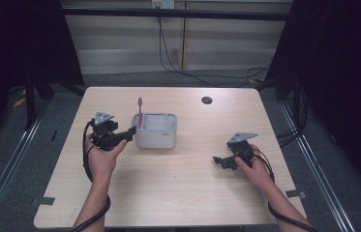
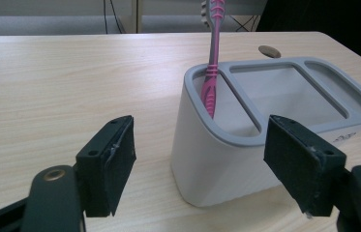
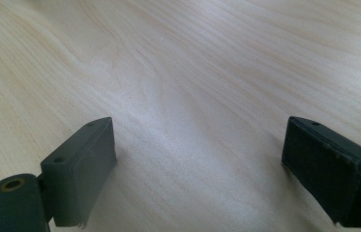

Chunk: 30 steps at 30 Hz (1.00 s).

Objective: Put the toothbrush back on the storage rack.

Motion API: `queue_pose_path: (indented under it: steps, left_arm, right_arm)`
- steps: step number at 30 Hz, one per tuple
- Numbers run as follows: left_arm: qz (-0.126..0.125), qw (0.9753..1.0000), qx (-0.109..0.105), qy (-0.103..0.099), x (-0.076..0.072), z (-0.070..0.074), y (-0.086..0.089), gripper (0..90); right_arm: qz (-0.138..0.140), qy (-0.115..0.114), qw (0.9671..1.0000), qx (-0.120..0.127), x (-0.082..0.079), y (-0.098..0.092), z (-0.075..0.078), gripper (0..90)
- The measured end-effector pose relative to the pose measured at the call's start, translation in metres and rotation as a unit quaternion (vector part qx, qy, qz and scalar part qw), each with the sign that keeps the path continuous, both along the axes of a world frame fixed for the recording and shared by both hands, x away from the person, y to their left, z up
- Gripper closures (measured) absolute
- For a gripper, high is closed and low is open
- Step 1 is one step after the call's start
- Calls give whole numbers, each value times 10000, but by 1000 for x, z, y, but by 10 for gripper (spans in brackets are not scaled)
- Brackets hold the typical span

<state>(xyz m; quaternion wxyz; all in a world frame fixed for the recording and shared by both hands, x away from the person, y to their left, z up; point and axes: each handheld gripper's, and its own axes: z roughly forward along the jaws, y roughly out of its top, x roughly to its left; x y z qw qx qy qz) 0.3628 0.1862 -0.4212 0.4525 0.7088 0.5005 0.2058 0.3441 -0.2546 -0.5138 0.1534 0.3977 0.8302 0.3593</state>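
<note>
A grey holder [image 1: 155, 131] with three compartments stands near the table's middle. A pink toothbrush [image 1: 140, 111] stands upright in its left end compartment, head up. In the left gripper view the holder [image 2: 246, 145] is close ahead and the toothbrush [image 2: 212, 63] leans against the compartment's rim. My left gripper [image 1: 130, 133] is open just left of the holder, nothing between its fingers; its jaws [image 2: 200, 169] frame the holder's near corner. My right gripper [image 1: 218, 161] rests low over bare table at the right, open and empty [image 3: 200, 169].
The wooden table [image 1: 168, 193] has a dark round hole [image 1: 206, 100] near its far edge. Black cables trail from both grippers along the person's forearms. A cable lies on the floor beyond the table. Dark frames stand at both sides.
</note>
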Motion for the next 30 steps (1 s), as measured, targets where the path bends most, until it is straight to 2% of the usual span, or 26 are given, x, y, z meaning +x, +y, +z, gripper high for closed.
queue_pose_path:
  steps: [14, 30]
  left_arm:
    - [-126, 9998, 66, 100, -5, -8, 8, 251]
    - [-162, 9997, 113, 173, -12, -18, 22, 242]
  right_arm:
    - [0, -1, 10000, -1, 0, 0, 0, 114]
    - [-4, 1, 10000, -14, 0, 0, 0, 114]
